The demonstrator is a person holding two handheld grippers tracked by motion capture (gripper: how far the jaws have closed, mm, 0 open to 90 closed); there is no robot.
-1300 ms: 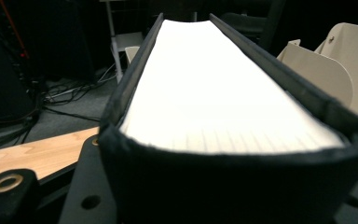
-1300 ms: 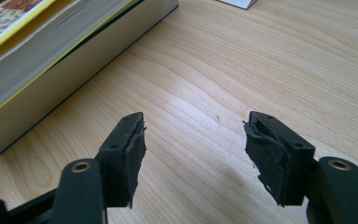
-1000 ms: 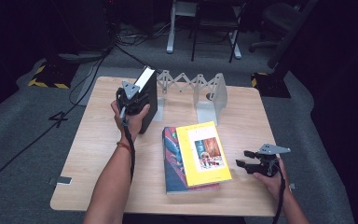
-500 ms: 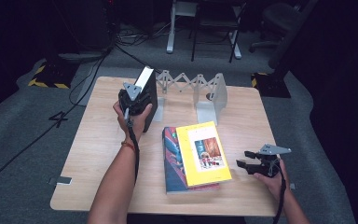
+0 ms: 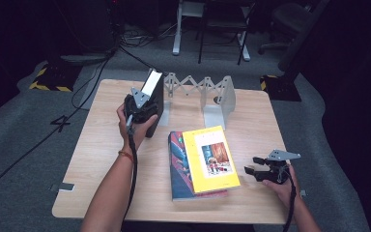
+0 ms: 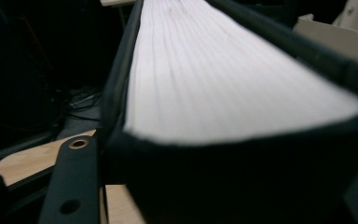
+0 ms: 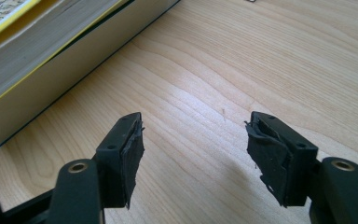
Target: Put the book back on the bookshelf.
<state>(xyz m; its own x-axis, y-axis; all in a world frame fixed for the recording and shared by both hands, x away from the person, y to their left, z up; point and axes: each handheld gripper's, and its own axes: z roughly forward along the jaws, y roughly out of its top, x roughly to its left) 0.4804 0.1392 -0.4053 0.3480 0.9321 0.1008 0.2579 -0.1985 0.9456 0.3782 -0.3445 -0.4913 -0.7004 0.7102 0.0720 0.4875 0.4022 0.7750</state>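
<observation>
Dark room, grey carpet, cables and chair legs past the far edge; work happens on a light wooden table [image 5: 101, 159].

L gripper [image 5: 142, 107] is at the black book [image 5: 155, 104], which stands upright on the table at the left end of the grey folding book rack [image 5: 207, 94]. In the left gripper view I see the book's white page block [image 6: 223, 74] and dark cover very close, sitting between the jaws. The jaws have just been opening; I see one black jaw [image 6: 72, 186] at the lower left, w/ a thin gap between it and the cover, so I read the grip as let go, book standing btwn the jaws. Other jaw is hidden by the book, can't tell contact on that side. My left hand [image 5: 135, 126] is wrapped round the gripper body, forearm coming up from the bottom edge.

R gripper [image 5: 257, 171] sits low near the right front of the table, jaws apart w/ nothing in them; in the right gripper view both worn black pads [image 7: 133, 156] hang over bare wood. It points at the side of the book stack, just beside it but not touching.

Stack = yellow book [image 5: 210, 157] lying flat on top of a bigger book w/ a blue-red cover [image 5: 178, 166], mid-table, in front of the rack's right bookend [image 5: 220, 104].
</observation>
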